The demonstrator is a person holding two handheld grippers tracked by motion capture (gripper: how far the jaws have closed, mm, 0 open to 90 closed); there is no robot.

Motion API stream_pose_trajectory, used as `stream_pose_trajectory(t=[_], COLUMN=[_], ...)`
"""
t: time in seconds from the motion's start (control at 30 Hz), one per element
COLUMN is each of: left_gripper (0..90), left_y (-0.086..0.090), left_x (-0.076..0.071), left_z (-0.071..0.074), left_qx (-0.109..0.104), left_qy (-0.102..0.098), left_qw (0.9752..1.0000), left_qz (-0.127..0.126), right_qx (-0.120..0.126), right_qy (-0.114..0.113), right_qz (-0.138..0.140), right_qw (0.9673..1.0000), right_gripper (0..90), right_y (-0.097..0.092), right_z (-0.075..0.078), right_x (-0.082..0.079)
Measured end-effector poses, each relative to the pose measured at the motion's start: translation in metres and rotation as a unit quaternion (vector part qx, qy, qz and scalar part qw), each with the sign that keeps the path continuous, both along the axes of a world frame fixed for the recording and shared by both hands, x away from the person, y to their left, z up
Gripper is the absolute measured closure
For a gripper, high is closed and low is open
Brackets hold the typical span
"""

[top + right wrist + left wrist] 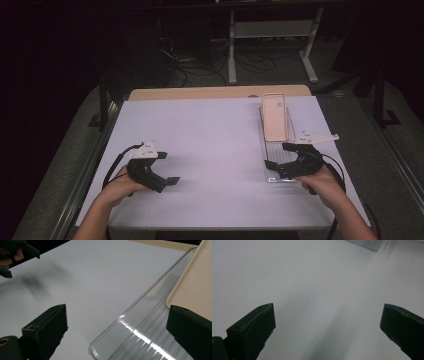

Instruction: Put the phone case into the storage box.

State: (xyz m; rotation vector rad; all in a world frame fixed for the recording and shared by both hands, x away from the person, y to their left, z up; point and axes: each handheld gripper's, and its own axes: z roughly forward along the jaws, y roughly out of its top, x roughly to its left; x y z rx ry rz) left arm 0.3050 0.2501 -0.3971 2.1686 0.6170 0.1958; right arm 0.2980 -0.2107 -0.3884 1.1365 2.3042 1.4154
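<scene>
Two grippers sit low over the white table (210, 145) from above: left gripper (170, 167) wide open, empty; right gripper (277, 156) spread at the near end of a clear tray (266, 131) holding a beige phone case (274, 117). Left gripper view: jaws apart over bare table. Right gripper view: jaws gape across the tray's corner, gripping nothing.

White table (210, 145), clear ribbed tray (272, 145), beige phone case (274, 117), black left tool (167, 167), black right tool (277, 155)

A white worktop (210, 150) carries a clear plastic tray (275, 150) at its right side, with a beige phone case (274, 117) lying in the tray's far end; cables (200, 62) trail across the floor beyond
</scene>
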Motion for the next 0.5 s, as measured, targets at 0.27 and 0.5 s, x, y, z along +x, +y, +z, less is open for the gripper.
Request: stream_pose_trajectory(t=[0.27, 0.5], left_gripper=[0.0, 0.0], left_y=[0.000, 0.001], left_x=[-0.001, -0.001], left_z=[0.000, 0.001], left_qx=[-0.003, -0.005], left_qy=[0.001, 0.001], left_qw=[1.0000, 1.0000], left_qz=[-0.001, -0.007], right_qx=[0.002, -0.004], right_qy=[0.004, 0.012], right_qz=[0.003, 0.008], right_qw=[1.0000, 0.9999], right_gripper=[2.9, 3.1], right_y=[-0.001, 0.000], right_z=[-0.005, -0.011], right_x=[-0.010, -0.017])
